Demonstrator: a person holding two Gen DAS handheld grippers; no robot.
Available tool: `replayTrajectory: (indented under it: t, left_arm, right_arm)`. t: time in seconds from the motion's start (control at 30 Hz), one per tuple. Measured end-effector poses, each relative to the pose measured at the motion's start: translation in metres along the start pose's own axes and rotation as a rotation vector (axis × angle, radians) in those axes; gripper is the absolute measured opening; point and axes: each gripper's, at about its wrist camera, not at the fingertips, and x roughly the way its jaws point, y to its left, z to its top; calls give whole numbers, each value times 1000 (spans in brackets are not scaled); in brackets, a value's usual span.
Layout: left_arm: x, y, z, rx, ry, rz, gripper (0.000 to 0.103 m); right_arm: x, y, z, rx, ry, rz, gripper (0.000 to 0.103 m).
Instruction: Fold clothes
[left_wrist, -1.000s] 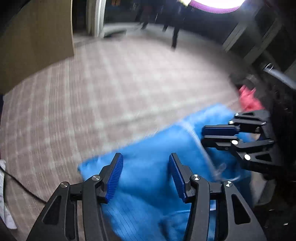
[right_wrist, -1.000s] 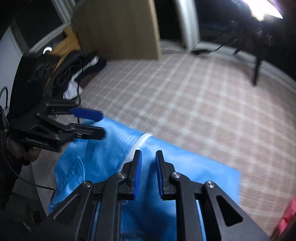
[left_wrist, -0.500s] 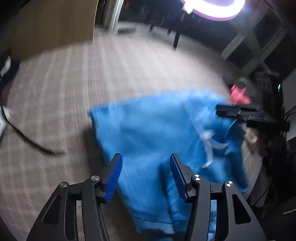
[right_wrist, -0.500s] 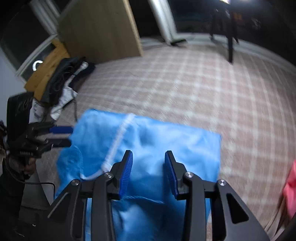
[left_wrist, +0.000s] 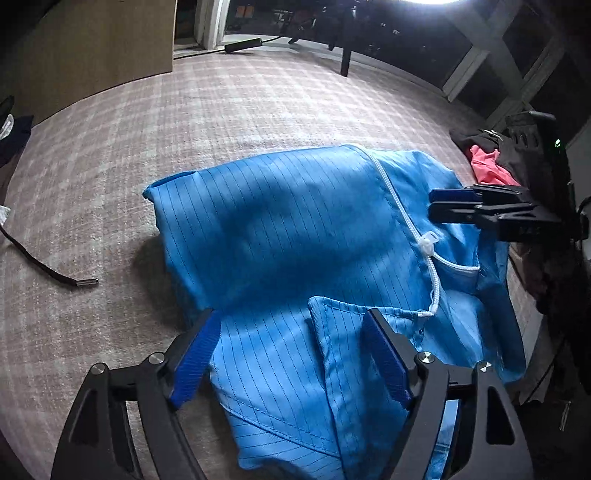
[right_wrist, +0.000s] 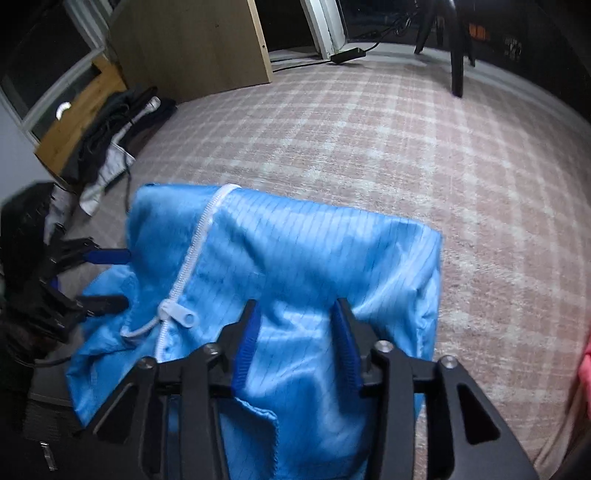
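A blue pinstriped garment (left_wrist: 288, 229) with a white zipper (left_wrist: 399, 206) lies folded on the checked carpet. My left gripper (left_wrist: 291, 325) hangs over its near edge. Its jaws are opening wide and the pads do not press the cloth. In the right wrist view the same garment (right_wrist: 314, 251) fills the middle, and its zipper pull (right_wrist: 177, 312) lies at the left. My right gripper (right_wrist: 295, 343) stands over the cloth with its jaws opening and nothing pinched. Each gripper shows in the other's view: the right gripper (left_wrist: 461, 206) at the garment's right side, the left gripper (right_wrist: 110, 278) at its left.
A pink cloth (left_wrist: 487, 170) and dark clothes lie to the right of the garment. A dark cord with a metal tip (left_wrist: 48, 273) crosses the carpet on the left. A pile of dark clothes (right_wrist: 122, 110), a wooden board (right_wrist: 192, 48) and a black furniture leg (right_wrist: 456, 62) stand farther off.
The right jaws, nearly shut a second ago, have spread apart. The left jaws have widened too. The garment has settled flat on the carpet, with more of it in both views.
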Motion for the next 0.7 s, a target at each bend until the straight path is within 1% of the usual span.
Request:
replayTrajectory:
  t: [0.07,0.13,0.17,0.2,0.23,0.3,0.4,0.43,0.5,0.53,0.6,0.7]
  left_arm:
    - [-8,5,1,-50,17,24,77]
    - [-25,18,-5,-112,2,51,77]
    - [-32,25,-8,-147,-11,48,78]
    - [-40,34,-14,-200,-25,33,78]
    - [-47,46,-21,-264,-36,10,78]
    - [-52,64,-33,-362,-42,-15,77]
    - [-49,77,-44,-468,-38,-34,77]
    - [-47,76,-44,-477,-38,-48,77]
    - [-40,70,-41,-488,-34,-77,77]
    - [-35,65,-38,-490,-26,-87,77]
    - [-22,52,-31,-487,-10,-98,77]
    - [-14,44,-24,-475,2,-93,78]
  right_arm:
    - [-16,-2,0,23,-20,6,44]
    - [-32,-4,-1,45,-39,13,58]
    - [-42,-6,-5,51,-68,2,71]
    - [-54,-8,-10,55,-103,-14,76]
    - [-62,-12,-15,62,-124,-28,76]
    - [-75,-32,-27,105,-137,-62,76]
    - [-70,-61,-36,217,-110,-8,76]
    - [-68,-71,-39,255,-99,14,76]
    - [-58,-83,-40,323,-77,99,76]
    - [-54,-86,-41,337,-66,119,76]
    - [-43,-84,-39,323,-36,123,76]
    - [-34,-80,-38,302,-15,133,76]
